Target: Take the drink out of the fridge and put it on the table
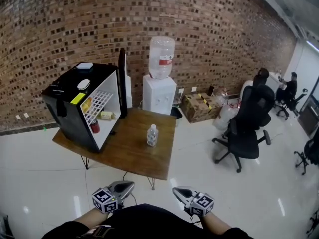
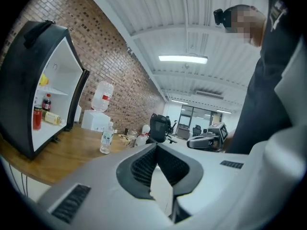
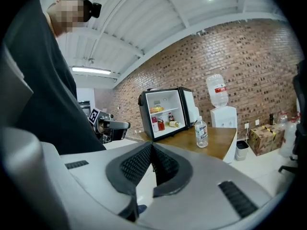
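Observation:
A clear water bottle (image 1: 152, 135) (image 2: 106, 139) (image 3: 201, 132) stands upright on the wooden table (image 1: 134, 156). At the table's left end sits a black mini fridge (image 1: 70, 113) (image 3: 165, 111) with its door open. On its shelves are a red can (image 1: 94, 127), a bottle lying on its side (image 1: 106, 115) and something yellow (image 1: 87, 103). My left gripper (image 1: 130, 184) (image 2: 156, 146) and right gripper (image 1: 176, 188) (image 3: 152, 145) hang side by side in front of the person's body, well short of the table. Both are shut with nothing between the jaws.
A white water dispenser (image 1: 160, 83) stands behind the table against the brick wall. To the right are cardboard boxes (image 1: 199, 106), a black office chair (image 1: 249, 126) and seated people (image 1: 286, 91) farther back. Glossy white floor lies between me and the table.

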### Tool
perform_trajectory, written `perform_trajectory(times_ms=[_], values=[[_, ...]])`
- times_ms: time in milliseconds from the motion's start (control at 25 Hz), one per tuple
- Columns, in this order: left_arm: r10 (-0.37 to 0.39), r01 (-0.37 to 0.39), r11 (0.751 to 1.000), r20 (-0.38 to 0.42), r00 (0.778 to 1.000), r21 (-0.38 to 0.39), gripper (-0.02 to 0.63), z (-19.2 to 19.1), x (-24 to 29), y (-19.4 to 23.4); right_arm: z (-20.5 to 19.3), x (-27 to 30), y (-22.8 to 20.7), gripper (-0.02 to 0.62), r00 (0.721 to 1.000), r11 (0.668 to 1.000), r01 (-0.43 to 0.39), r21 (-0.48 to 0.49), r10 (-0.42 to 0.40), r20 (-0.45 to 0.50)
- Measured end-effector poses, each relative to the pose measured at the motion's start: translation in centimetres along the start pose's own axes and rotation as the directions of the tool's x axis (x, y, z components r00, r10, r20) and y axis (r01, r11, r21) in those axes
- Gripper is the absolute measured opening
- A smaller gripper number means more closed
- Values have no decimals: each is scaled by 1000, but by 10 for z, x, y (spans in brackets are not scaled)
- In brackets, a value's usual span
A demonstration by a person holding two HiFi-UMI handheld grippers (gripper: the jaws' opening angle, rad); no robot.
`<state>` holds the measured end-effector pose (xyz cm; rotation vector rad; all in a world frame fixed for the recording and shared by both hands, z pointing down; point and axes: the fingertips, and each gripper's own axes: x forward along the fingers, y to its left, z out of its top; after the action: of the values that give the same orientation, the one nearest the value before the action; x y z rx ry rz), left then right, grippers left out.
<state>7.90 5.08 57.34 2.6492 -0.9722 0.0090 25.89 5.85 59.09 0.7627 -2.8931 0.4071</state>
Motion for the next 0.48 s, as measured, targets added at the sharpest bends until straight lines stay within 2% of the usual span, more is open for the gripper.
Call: perform_trajectory(times_ms=[240,360,480], values=[[20,-20,999,7,1000,28,2,-1,-58,12,0,18,43,0,999,1000,18,20,-19,38],[34,-33,999,-8,999,43,2,-3,-92,27,2,41,54,0,996,996,64,66,-69,64],[57,-56,997,-7,998,52,2,-4,-126,41,2,68,73,0,995,993,60,103,-67,73]])
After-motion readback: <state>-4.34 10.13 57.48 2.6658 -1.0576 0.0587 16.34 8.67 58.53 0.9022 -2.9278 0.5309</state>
